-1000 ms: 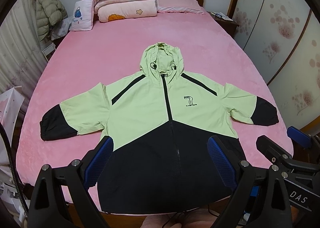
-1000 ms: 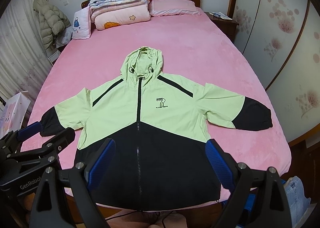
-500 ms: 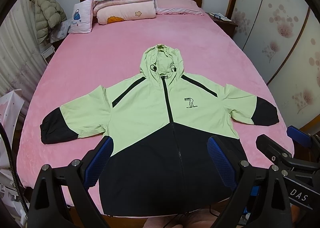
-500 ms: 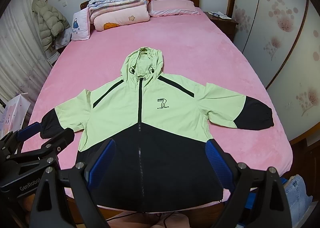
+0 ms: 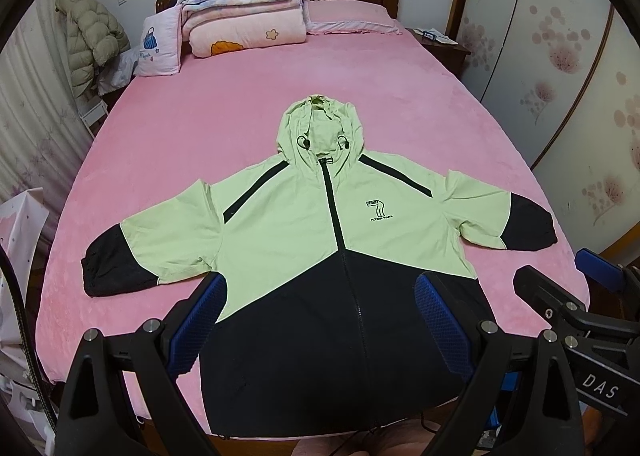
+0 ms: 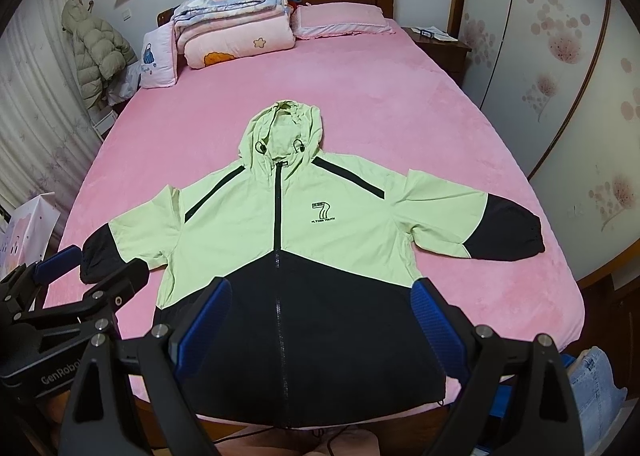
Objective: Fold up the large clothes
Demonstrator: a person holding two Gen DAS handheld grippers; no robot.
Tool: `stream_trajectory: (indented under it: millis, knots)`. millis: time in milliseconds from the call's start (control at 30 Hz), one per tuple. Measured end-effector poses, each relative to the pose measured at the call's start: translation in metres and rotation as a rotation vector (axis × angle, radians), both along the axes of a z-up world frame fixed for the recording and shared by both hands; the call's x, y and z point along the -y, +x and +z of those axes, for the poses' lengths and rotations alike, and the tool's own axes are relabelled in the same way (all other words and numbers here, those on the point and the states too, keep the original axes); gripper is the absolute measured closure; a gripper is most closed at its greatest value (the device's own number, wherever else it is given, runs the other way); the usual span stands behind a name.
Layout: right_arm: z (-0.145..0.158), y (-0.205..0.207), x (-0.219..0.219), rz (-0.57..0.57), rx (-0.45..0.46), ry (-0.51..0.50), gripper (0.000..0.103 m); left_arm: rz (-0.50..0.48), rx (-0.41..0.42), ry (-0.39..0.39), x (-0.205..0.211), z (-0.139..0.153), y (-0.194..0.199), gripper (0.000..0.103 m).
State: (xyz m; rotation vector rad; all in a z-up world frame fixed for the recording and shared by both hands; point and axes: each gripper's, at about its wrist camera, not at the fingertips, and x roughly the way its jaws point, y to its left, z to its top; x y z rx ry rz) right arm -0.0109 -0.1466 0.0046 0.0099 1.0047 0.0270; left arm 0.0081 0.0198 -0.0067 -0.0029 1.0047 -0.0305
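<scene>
A light green and black hooded jacket (image 5: 304, 232) lies flat and face up on the pink bed (image 5: 240, 128), zipped, sleeves spread to both sides, hem at the near edge. It also shows in the right wrist view (image 6: 280, 224). My left gripper (image 5: 320, 304) is open and empty, held above the black lower part of the jacket. My right gripper (image 6: 320, 304) is open and empty too, above the hem. Each gripper shows at the edge of the other's view: the right one (image 5: 576, 296), the left one (image 6: 80, 272).
Folded quilts (image 5: 240, 16) and pillows (image 5: 348, 20) lie at the wooden headboard. A puffy coat (image 5: 88, 36) hangs at the left. A nightstand (image 5: 440, 44) and wardrobe doors (image 5: 560, 56) stand at the right. A white bag (image 5: 20, 224) stands left of the bed.
Both grippers have risen and tilted slightly, so the jacket sits a little lower in both views. The jacket itself has not moved and both grippers stay open.
</scene>
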Motion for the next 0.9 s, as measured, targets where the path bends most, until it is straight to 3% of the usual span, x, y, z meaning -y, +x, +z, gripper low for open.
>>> stream_trajectory:
  millis: [900]
  knots:
    - [0.001, 0.004, -0.001, -0.01, 0.01, -0.024, 0.014, -0.02, 0.019, -0.025, -0.009, 0.005, 0.013, 0.009]
